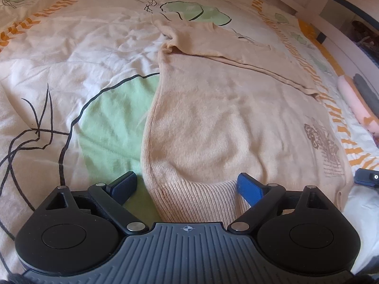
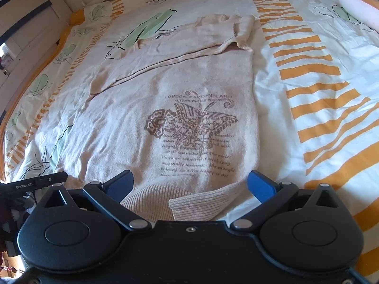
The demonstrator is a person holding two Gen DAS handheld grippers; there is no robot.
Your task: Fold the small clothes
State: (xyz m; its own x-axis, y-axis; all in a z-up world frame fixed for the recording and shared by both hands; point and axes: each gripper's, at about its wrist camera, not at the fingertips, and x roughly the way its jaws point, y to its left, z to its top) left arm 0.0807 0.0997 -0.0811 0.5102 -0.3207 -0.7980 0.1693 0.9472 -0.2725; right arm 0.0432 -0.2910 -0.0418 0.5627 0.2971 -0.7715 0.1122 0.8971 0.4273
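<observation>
A beige knit sweater (image 1: 213,123) lies flat on the bed, its sleeves folded across the upper body, a brown butterfly print (image 2: 191,123) on its front. My left gripper (image 1: 188,184) is open, its jaws either side of the ribbed hem's left corner (image 1: 189,201). My right gripper (image 2: 190,184) is open, its jaws either side of the ribbed hem's right corner (image 2: 201,203). The sweater also shows in the right wrist view (image 2: 165,90). The right gripper's tip shows at the right edge of the left wrist view (image 1: 367,177), and the left gripper's tip in the right wrist view (image 2: 40,181).
The bedspread (image 1: 71,59) is cream with green leaves and orange stripes (image 2: 319,108). A pink roll and a grey item (image 1: 357,101) lie at the bed's right side. A wooden bed frame (image 2: 35,23) runs along the far left.
</observation>
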